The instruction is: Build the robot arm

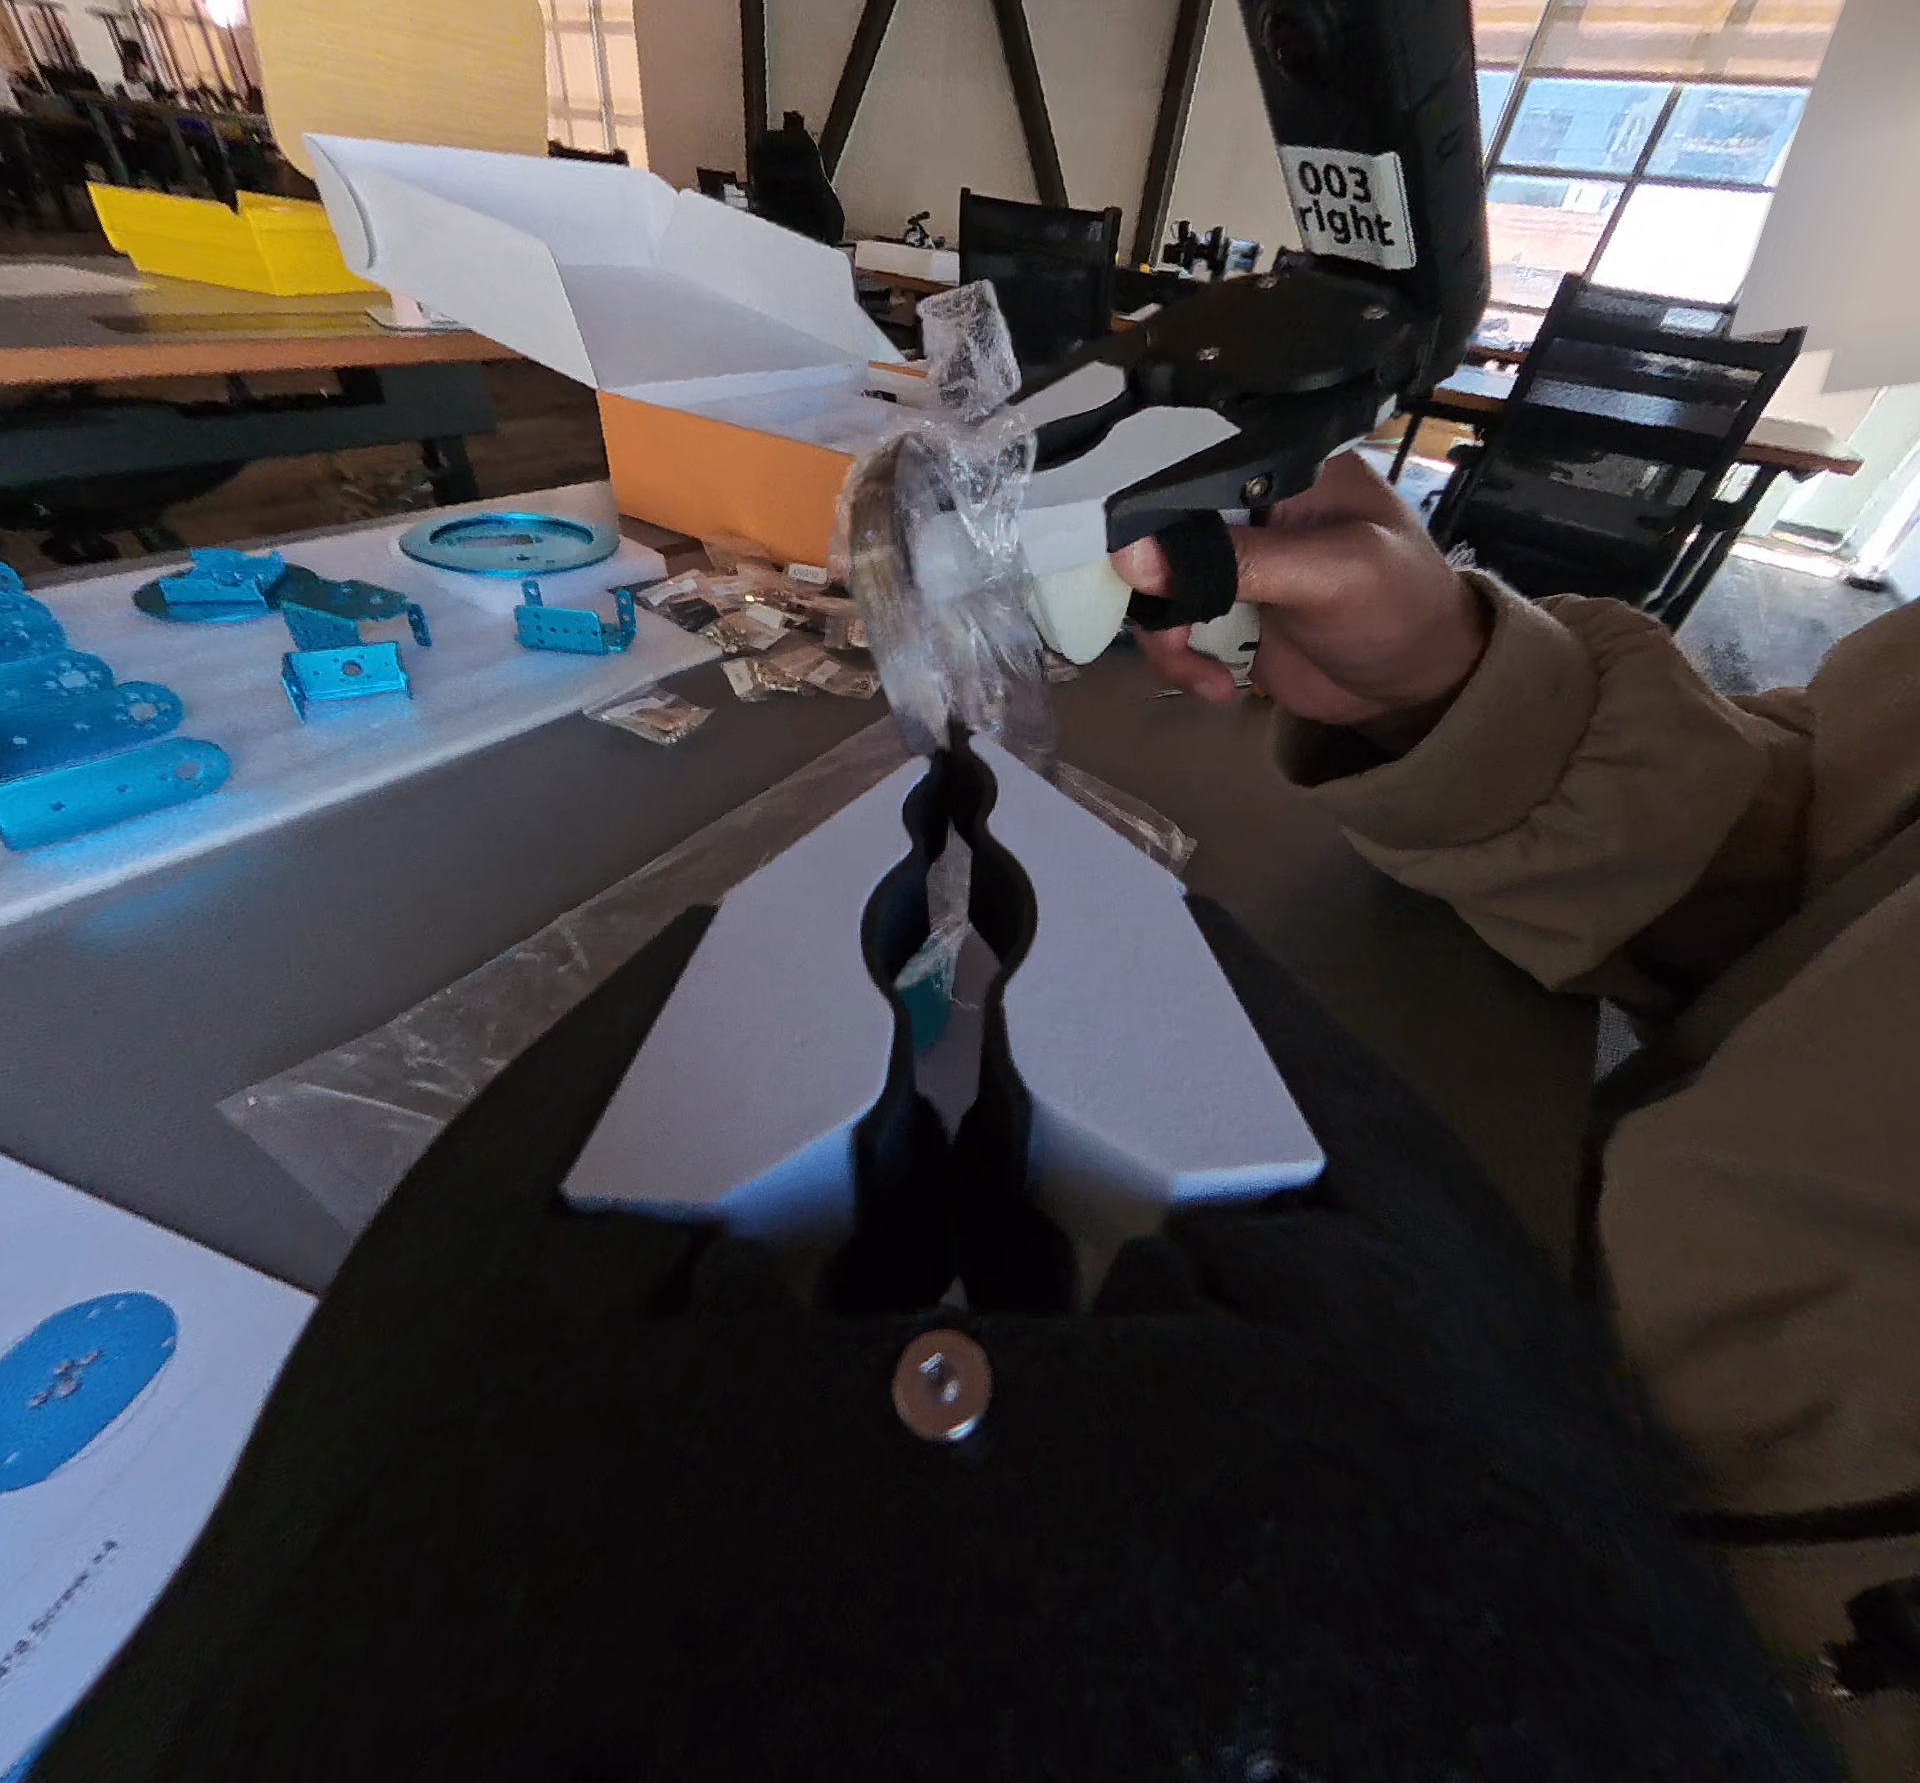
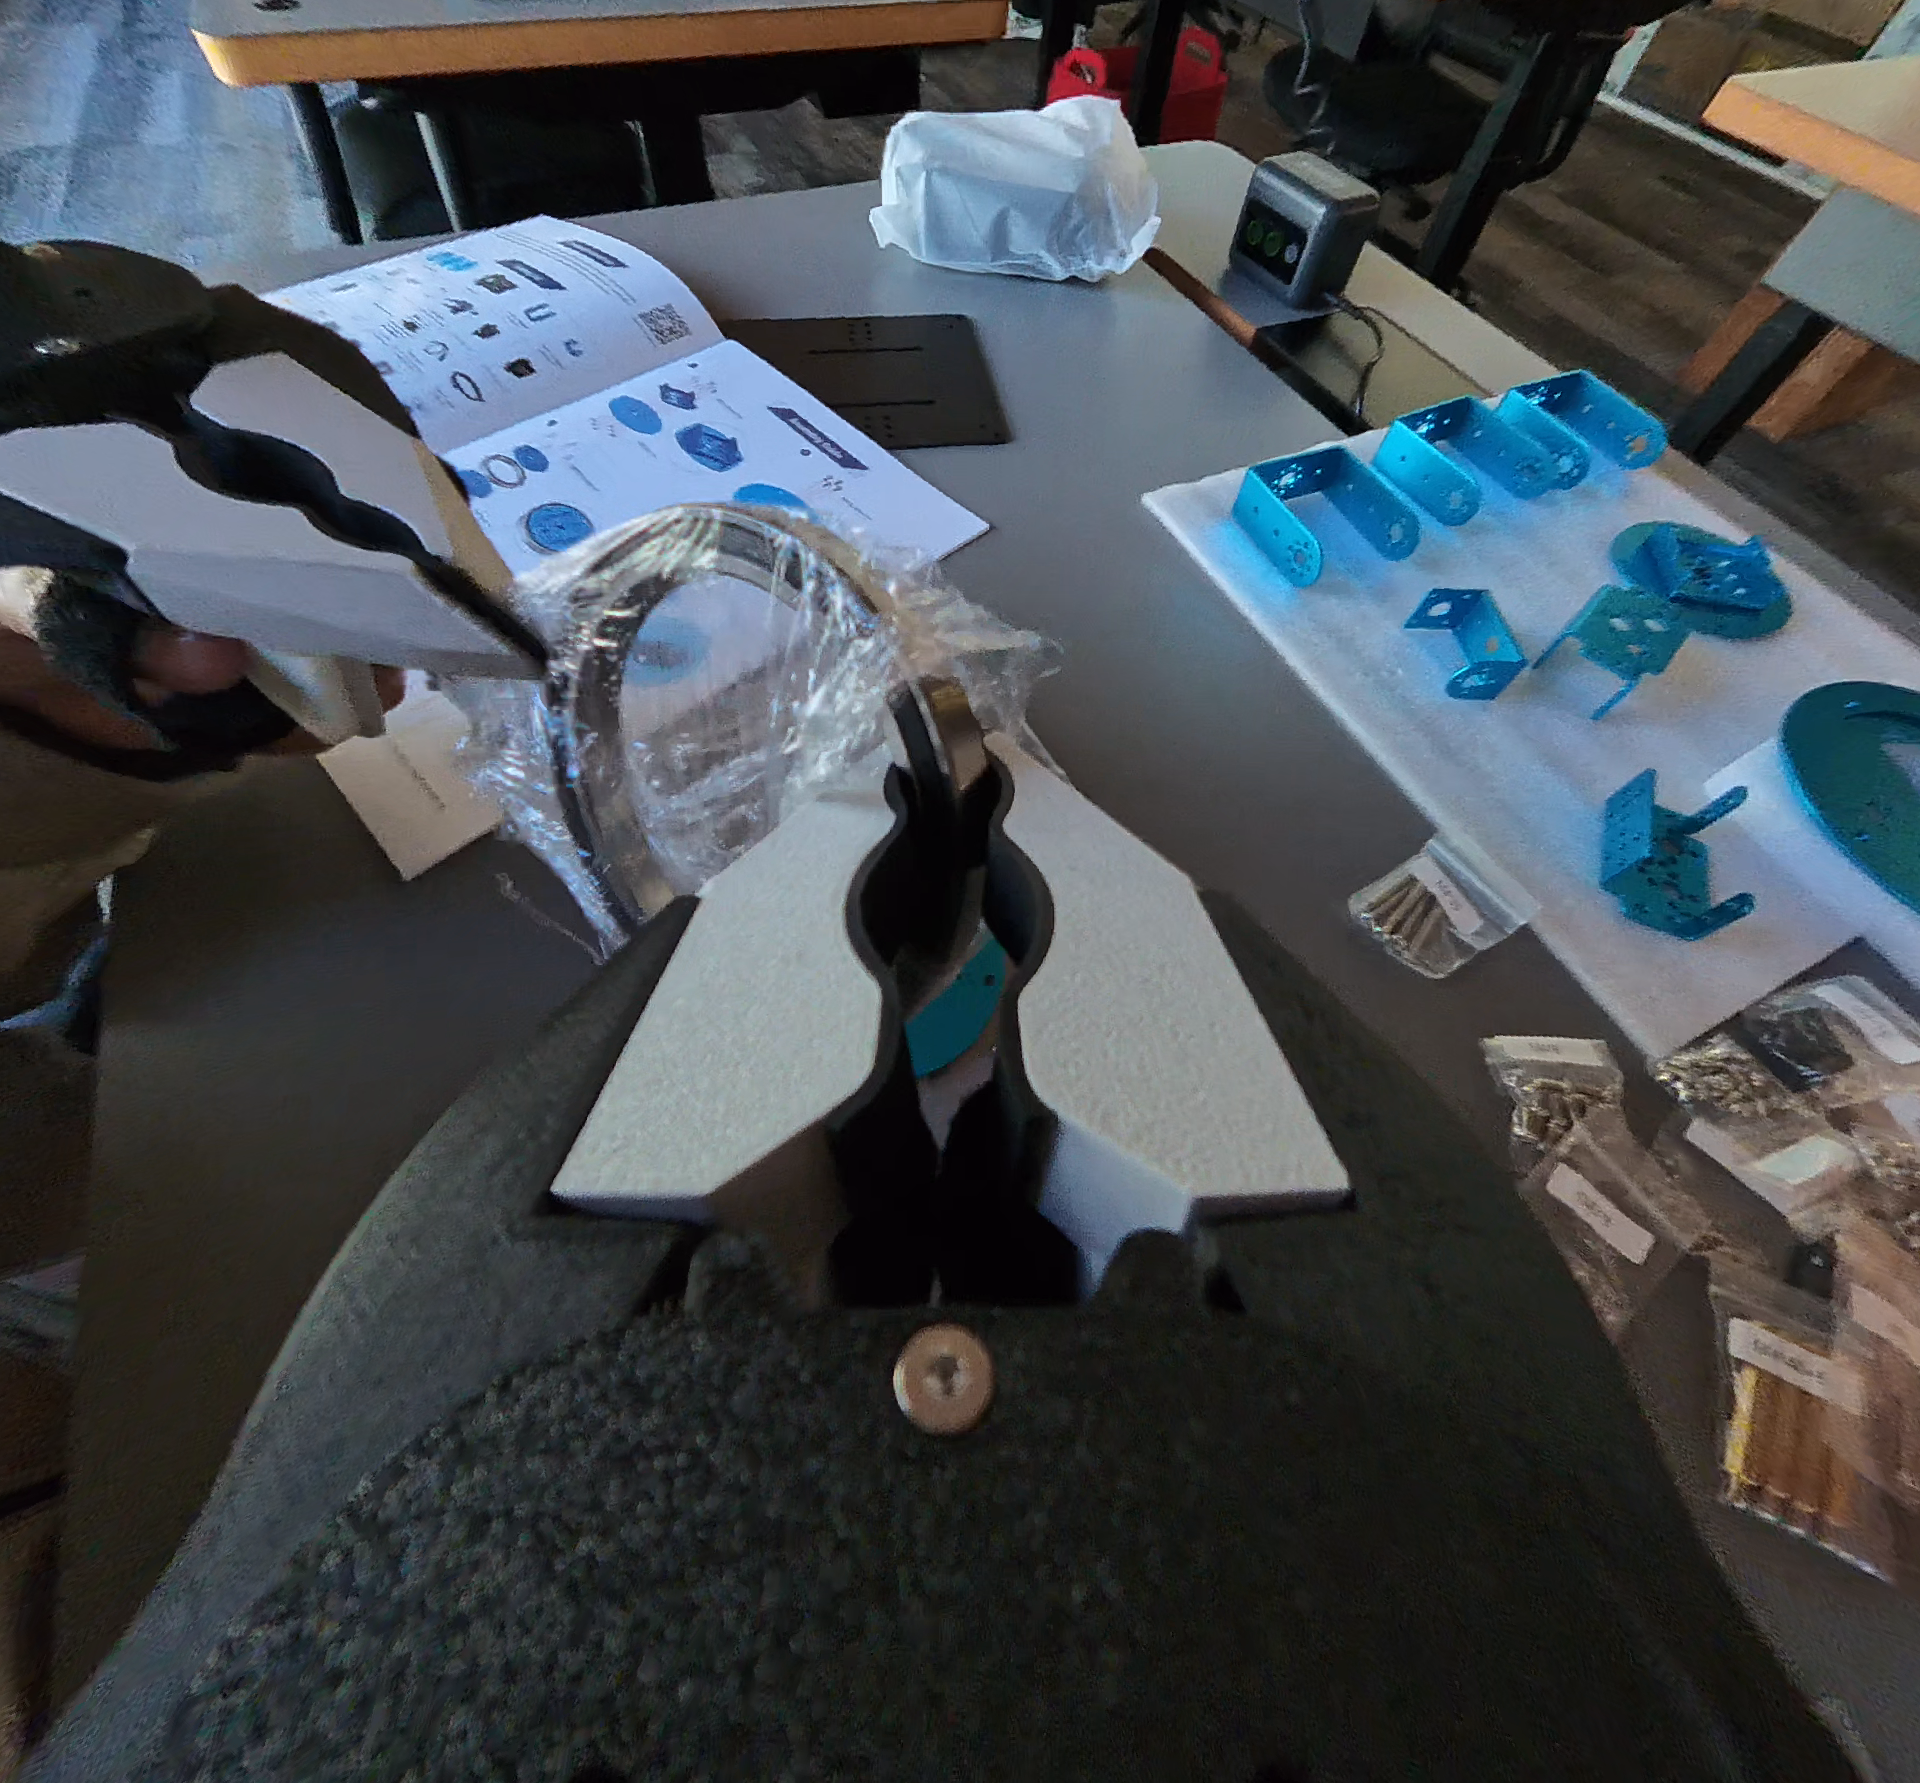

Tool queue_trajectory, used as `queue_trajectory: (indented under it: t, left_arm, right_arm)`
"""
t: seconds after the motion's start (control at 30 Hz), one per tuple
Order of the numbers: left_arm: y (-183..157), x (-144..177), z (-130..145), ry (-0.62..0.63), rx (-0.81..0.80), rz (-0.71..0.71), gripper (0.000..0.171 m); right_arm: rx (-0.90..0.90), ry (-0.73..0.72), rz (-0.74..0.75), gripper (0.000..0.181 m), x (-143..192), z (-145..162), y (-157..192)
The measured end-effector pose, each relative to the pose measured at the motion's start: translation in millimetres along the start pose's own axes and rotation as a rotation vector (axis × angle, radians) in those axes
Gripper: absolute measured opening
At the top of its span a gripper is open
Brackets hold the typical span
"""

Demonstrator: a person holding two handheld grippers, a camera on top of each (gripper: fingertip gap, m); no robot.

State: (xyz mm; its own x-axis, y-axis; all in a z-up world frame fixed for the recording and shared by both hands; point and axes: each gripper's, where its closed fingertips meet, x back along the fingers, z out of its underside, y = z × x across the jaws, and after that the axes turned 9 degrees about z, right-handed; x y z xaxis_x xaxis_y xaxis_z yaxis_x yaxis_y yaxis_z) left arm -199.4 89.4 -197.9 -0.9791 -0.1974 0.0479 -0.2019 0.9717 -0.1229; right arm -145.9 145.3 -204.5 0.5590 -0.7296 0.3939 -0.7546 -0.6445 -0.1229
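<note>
Left wrist view: the left gripper (image 1: 951, 746) pinches the clear plastic wrap (image 1: 961, 528) round a metal ring (image 1: 878, 538), held up above the grey table (image 1: 520, 860).

Right wrist view: the right gripper (image 2: 951, 777) is clamped on the ring's (image 2: 940, 705) rim; the left gripper (image 2: 525, 658) grips the wrap's (image 2: 727, 694) far side, with blue brackets (image 2: 1444, 476) well apart to the right.

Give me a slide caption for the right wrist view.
Both grippers grip a plastic-wrapped metal ring above a table of blue brackets.

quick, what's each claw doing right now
Left claw: closed, pinching the clear plastic wrap at its edge.
Right claw: closed on the metal ring inside that wrap.
</note>
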Motion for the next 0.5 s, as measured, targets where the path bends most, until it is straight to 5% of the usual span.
queue_trajectory:
  t: [0.13,0.5]
  left_arm:
    - [-1,1,-11,-0.058,-0.016,-0.006,0.0]
    - [-4,5,10,-0.104,0.094,-0.024,0.0]
  right_arm:
    - [-0.042,-0.029,-0.029,0.004,7,-8,-3]
    - [-0.128,-0.023,-0.012,0.004,9,1,-22]
